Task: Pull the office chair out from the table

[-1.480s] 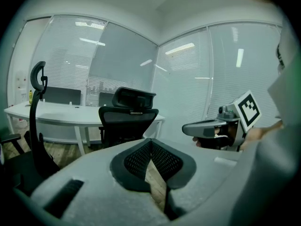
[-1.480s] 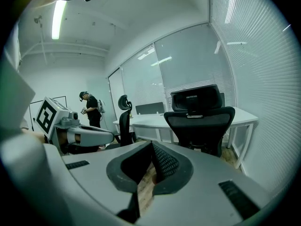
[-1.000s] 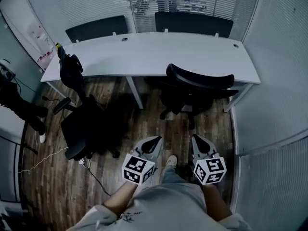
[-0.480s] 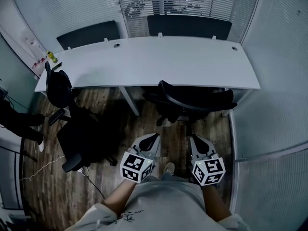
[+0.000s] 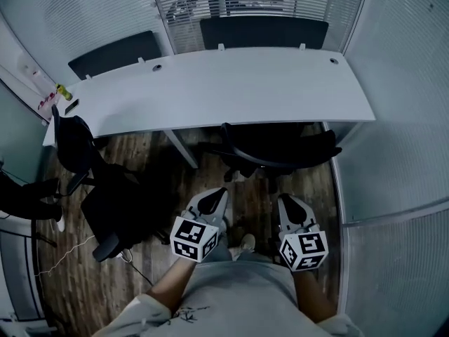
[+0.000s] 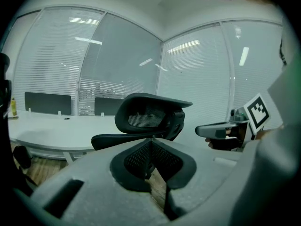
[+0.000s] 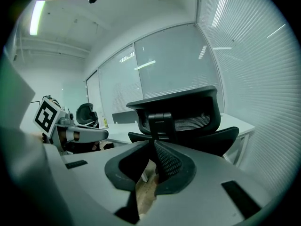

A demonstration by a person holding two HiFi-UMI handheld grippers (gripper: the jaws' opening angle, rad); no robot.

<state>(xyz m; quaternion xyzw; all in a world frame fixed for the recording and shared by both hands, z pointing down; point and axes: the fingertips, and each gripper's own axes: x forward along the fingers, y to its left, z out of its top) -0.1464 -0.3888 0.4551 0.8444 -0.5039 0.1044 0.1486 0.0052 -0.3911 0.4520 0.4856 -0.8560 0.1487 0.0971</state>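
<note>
- The left gripper [image 5: 216,195] has its jaws pressed together with nothing between them. In its own view [image 6: 151,142] the mesh pads meet, and only floor and the chair show past them.
- The right gripper [image 5: 286,203] is closed the same way and holds nothing. In its own view [image 7: 153,147] the tips meet in front of the chair's back post.
- Neither gripper touches anything. Both hang side by side in front of the person's legs, pointing at the chair, with bare floor [image 5: 259,192] between tips and chair.
- Each gripper shows in the other's view: the right one at the right edge [image 6: 221,130], the left one at the left edge [image 7: 84,134].
- The chair [image 5: 277,149] sits tucked in at the right half of the table [image 5: 210,90]. Its seat is under the front edge and its curved backrest sticks out toward the person.
- Both gripper views face the backrest [image 6: 150,114] [image 7: 183,114], with the table behind it [image 6: 56,131] [image 7: 235,121].
- A second chair [image 5: 105,188] stands well out from the table at the left.
- Compared with a second ago, the chair lies nearer to the gripper tips and lower in the head view. The table fills more of the picture, and the second chair sits further left.
- The jaws were closed then too, and the chair is as far under the table as before.
</note>
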